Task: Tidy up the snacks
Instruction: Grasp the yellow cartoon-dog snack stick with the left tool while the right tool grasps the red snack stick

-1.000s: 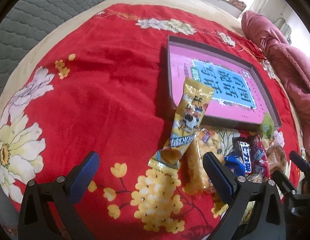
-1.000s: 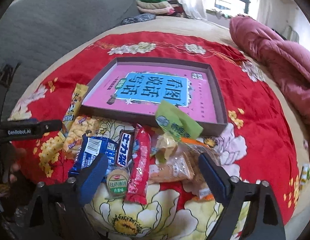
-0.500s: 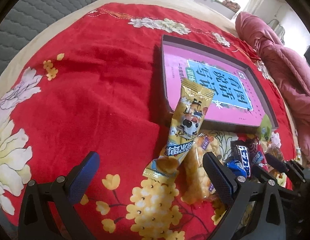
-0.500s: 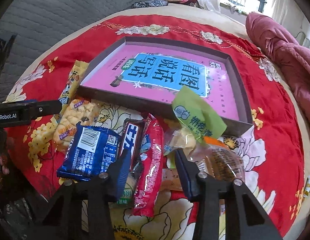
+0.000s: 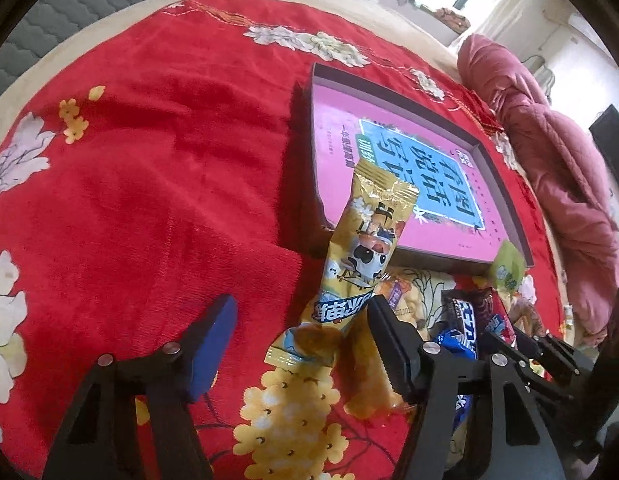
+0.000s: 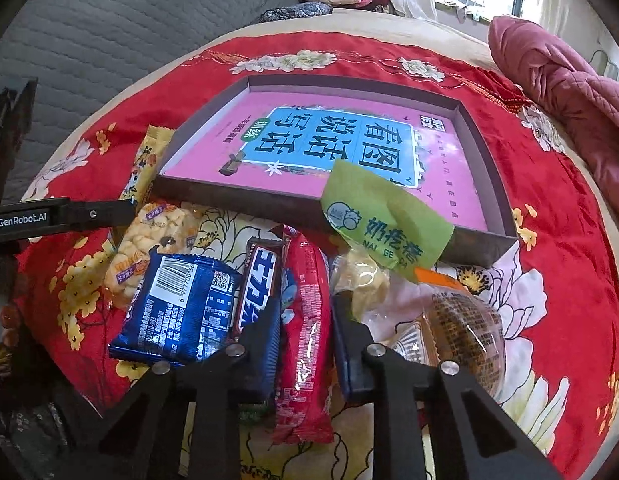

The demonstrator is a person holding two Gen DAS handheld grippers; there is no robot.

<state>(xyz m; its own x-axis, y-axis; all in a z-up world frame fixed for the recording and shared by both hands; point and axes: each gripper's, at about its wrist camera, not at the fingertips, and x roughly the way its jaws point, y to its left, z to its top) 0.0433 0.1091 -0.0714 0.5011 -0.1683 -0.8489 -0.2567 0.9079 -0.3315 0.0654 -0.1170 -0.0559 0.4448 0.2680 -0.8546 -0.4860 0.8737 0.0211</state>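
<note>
A pile of snacks lies on a red flowered cloth in front of a shallow pink-lined box (image 6: 481,152). My right gripper (image 6: 305,332) has its jaws closed against a long red packet (image 6: 305,320), with a blue packet (image 6: 181,308) and a chocolate bar (image 6: 257,284) to its left. A green sachet (image 6: 385,220) leans on the box rim. My left gripper (image 5: 297,336) is partly open around the lower end of a yellow cartoon packet (image 5: 361,256), which leans against the box (image 5: 393,112); its pads do not touch it.
A clear bag of yellow puffs (image 6: 149,244) lies at the left of the pile, wrapped pastries (image 6: 461,320) at the right. A pink quilt (image 6: 569,92) lies far right. A grey padded headboard (image 6: 109,40) stands behind the bed.
The right gripper has closed from wide open onto the red packet. The left gripper has narrowed and moved forward around the yellow packet's lower end.
</note>
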